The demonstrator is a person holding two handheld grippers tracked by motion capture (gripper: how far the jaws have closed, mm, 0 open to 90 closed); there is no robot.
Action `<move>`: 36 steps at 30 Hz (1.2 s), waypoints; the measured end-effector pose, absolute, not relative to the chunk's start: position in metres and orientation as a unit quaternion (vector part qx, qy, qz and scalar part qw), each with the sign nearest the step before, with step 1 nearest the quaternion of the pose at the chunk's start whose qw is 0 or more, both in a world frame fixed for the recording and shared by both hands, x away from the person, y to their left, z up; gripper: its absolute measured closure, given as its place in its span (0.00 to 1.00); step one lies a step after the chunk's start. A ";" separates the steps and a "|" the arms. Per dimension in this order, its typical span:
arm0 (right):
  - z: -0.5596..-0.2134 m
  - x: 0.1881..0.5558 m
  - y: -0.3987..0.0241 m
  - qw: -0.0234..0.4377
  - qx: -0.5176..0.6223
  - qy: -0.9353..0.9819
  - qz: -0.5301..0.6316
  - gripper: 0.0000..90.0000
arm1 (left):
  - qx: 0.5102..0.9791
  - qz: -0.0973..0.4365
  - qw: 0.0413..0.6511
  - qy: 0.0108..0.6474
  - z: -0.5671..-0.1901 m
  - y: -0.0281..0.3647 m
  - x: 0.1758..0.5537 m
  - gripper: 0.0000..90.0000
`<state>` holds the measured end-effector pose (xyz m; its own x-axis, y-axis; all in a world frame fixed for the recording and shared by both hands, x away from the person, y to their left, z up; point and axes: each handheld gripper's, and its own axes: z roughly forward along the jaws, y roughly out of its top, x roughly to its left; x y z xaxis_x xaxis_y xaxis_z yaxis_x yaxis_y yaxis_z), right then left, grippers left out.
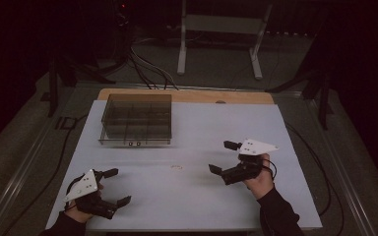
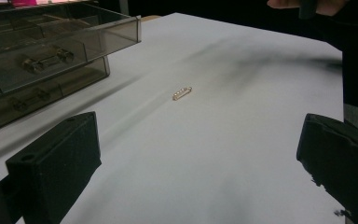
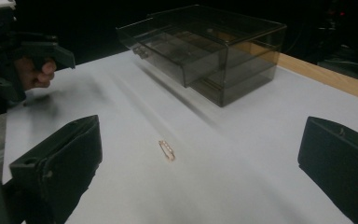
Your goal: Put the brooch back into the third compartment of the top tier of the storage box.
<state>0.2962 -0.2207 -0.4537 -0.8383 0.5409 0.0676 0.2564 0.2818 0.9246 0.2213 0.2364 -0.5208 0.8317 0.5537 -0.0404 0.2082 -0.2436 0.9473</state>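
A small gold clasp-like pin (image 1: 176,167) lies on the white table (image 1: 202,128) between the two hands; it also lies ahead of the jaws as the pin (image 2: 182,93) and the pin (image 3: 166,150). My left gripper (image 1: 117,187) is open at the near left, with nothing between its jaws. My right gripper (image 1: 221,157) is open at the right, jaws pointing left toward the pin and well apart from it. A smoky clear drawer box (image 1: 137,120) stands at the back left with its upper drawer (image 2: 51,44) pulled out.
The box's compartments hold small metal pieces (image 2: 44,60). A wooden strip (image 1: 187,94) runs along the table's far edge. Cables (image 1: 147,69) and a white stand (image 1: 221,29) are on the floor beyond. Bare table surface lies around the pin.
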 end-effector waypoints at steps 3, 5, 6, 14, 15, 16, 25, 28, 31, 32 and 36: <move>-0.452 0.300 -0.214 0.127 0.244 0.793 0.543 0.00 | 0.774 0.154 0.563 0.245 -0.521 0.237 0.221 0.01; -0.452 0.302 -0.210 0.126 0.241 0.795 0.542 0.00 | 0.772 0.153 0.565 0.247 -0.520 0.237 0.221 0.01; -0.452 0.303 -0.208 0.124 0.240 0.795 0.544 0.00 | 0.773 0.153 0.564 0.247 -0.521 0.237 0.221 0.01; -0.452 0.311 -0.191 0.115 0.227 0.801 0.542 0.00 | 0.774 0.153 0.563 0.246 -0.521 0.237 0.221 0.01; -0.452 0.311 -0.189 0.114 0.226 0.802 0.542 0.00 | 0.773 0.153 0.564 0.246 -0.520 0.237 0.221 0.01; -0.452 0.312 -0.188 0.112 0.225 0.802 0.542 0.00 | 0.773 0.153 0.564 0.246 -0.520 0.237 0.221 0.01; -0.457 0.321 -0.169 0.101 0.211 0.812 0.534 0.00 | 0.774 0.152 0.563 0.245 -0.521 0.236 0.221 0.01; -0.459 0.325 -0.164 0.097 0.208 0.814 0.533 0.00 | 0.773 0.151 0.565 0.246 -0.521 0.236 0.221 0.01; -0.460 0.327 -0.158 0.095 0.204 0.816 0.532 0.00 | 0.775 0.151 0.563 0.244 -0.521 0.236 0.221 0.01; -0.461 0.328 -0.156 0.094 0.204 0.817 0.531 0.00 | 0.775 0.152 0.563 0.244 -0.521 0.236 0.221 0.01; -0.463 0.331 -0.150 0.088 0.200 0.819 0.530 0.00 | 0.774 0.151 0.564 0.243 -0.521 0.236 0.221 0.01</move>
